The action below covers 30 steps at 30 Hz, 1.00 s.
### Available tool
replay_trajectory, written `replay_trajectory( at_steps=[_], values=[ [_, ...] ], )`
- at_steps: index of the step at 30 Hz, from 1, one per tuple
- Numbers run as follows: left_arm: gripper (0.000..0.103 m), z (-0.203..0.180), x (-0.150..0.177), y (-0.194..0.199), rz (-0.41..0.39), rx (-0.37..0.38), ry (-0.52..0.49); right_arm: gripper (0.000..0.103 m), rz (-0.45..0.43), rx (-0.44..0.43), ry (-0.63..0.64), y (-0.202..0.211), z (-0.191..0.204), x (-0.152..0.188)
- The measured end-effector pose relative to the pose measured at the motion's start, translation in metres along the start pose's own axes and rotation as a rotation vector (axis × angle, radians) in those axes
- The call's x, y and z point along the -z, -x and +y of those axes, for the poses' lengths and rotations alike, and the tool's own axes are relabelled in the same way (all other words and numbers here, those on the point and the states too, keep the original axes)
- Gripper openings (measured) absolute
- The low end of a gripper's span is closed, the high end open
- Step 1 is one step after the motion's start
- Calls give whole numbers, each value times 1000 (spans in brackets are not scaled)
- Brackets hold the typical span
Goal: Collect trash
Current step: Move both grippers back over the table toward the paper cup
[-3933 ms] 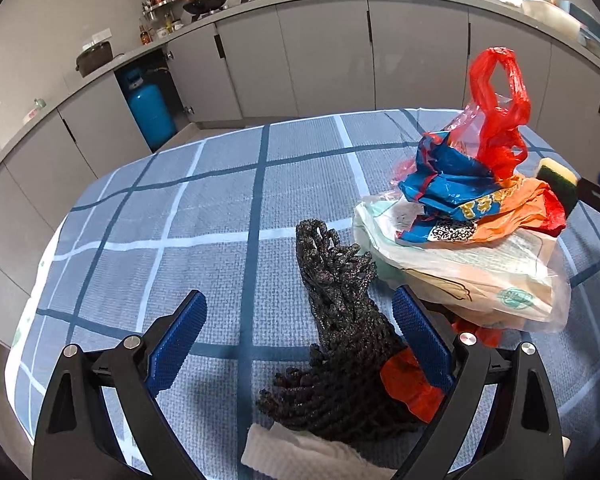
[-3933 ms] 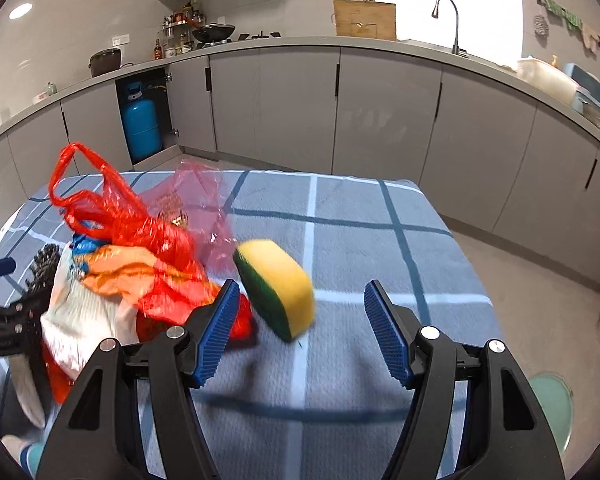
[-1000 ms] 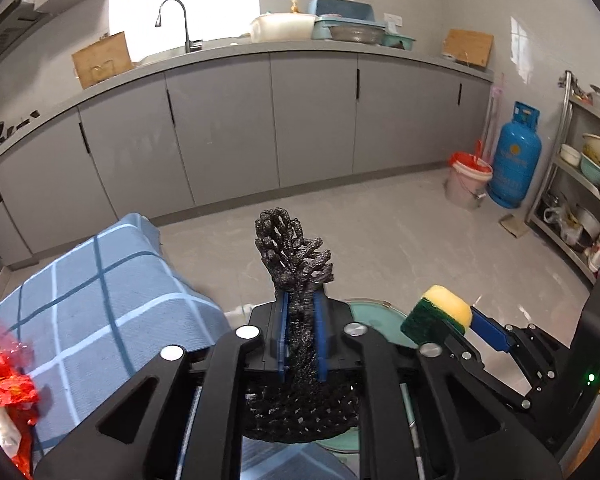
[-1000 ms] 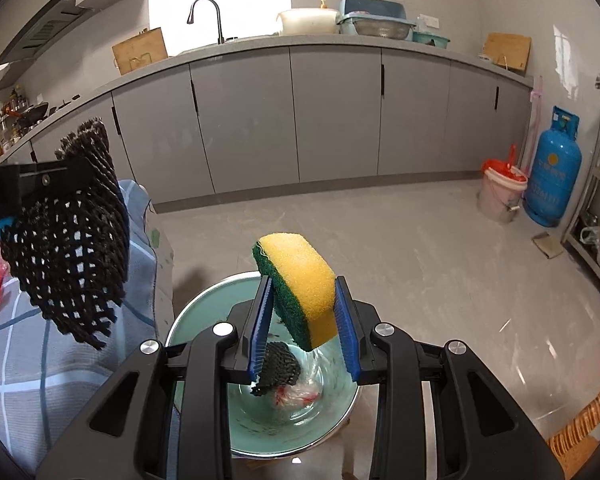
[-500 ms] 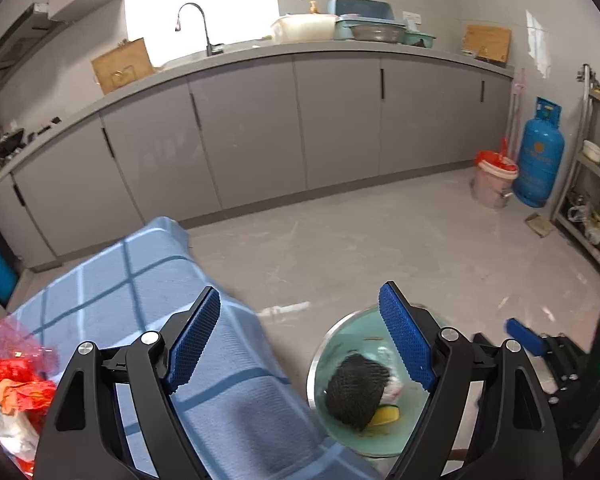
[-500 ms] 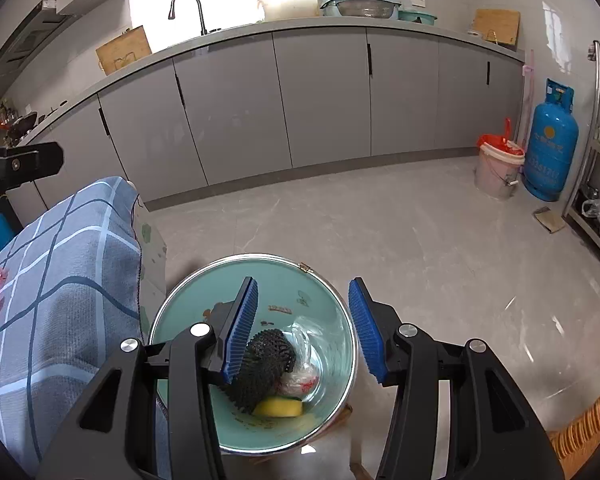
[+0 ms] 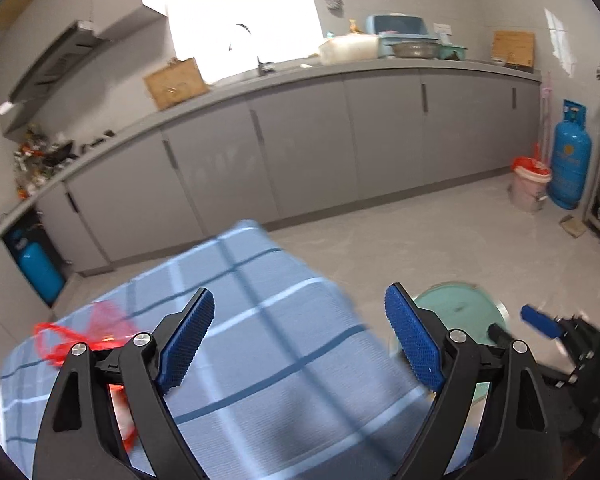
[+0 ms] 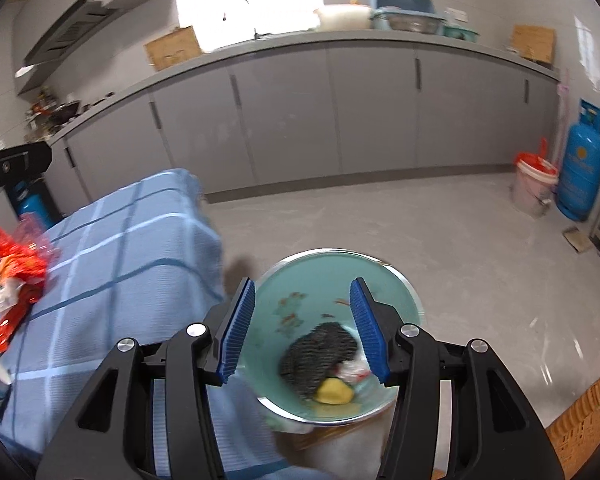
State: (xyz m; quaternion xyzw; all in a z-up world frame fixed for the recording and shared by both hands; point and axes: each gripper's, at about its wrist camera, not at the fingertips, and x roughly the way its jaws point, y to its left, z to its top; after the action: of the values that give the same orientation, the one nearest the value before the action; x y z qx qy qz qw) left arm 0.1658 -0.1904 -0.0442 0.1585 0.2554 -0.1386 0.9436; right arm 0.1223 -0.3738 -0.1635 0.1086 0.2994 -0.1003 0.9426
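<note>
Both grippers are empty now. The left gripper stands wide, its jaws having just been opening, with nothing between them but the blue checked tablecloth beneath; the right gripper hangs about half open above the green bin, its jaws also having just been opening, and nothing is pinched there either. Seen from the right wrist, the bin sits at about five o'clock on the floor just beside the table's corner, and inside it lie the black mesh netting, the yellow sponge and a scrap of pale plastic, so those pieces look safely dropped. From the left wrist the same bin shows only as a rim at four o'clock, partly hidden by the gripper's finger. What is left, as far as I can judge, is the heap on the table: the red plastic bag with orange and white wrappers tangled in it, out at nine o'clock in the right view and eight o'clock in the left, where it is blurred. A white item at the table's near edge also looks uncollected. I'd call the job partly done, with the biggest bundle untouched on the cloth.
</note>
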Motion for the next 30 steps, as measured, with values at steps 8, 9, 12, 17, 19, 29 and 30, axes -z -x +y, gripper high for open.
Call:
replay_trajectory(
  at_steps=[8, 9, 12, 17, 19, 29, 30],
  values=[
    [90, 103, 72, 64, 41, -226, 7, 59, -9, -140, 117, 31, 85, 14],
    [90, 115, 83, 71, 55, -251, 14, 59, -11, -163, 140, 37, 99, 18],
    [90, 153, 124, 97, 110, -333, 46, 60, -16, -211, 192, 51, 130, 26],
    [90, 185, 179, 134, 164, -386, 63, 65, -40, -246, 289, 80, 181, 39],
    [90, 191, 194, 144, 172, -387, 73, 67, -56, -231, 334, 92, 198, 46],
    [90, 189, 230, 145, 180, -265, 156, 68, -93, -156, 390, 130, 213, 64],
    [90, 187, 232, 145, 178, -259, 157, 68, -97, -148, 390, 132, 212, 66]
  ],
)
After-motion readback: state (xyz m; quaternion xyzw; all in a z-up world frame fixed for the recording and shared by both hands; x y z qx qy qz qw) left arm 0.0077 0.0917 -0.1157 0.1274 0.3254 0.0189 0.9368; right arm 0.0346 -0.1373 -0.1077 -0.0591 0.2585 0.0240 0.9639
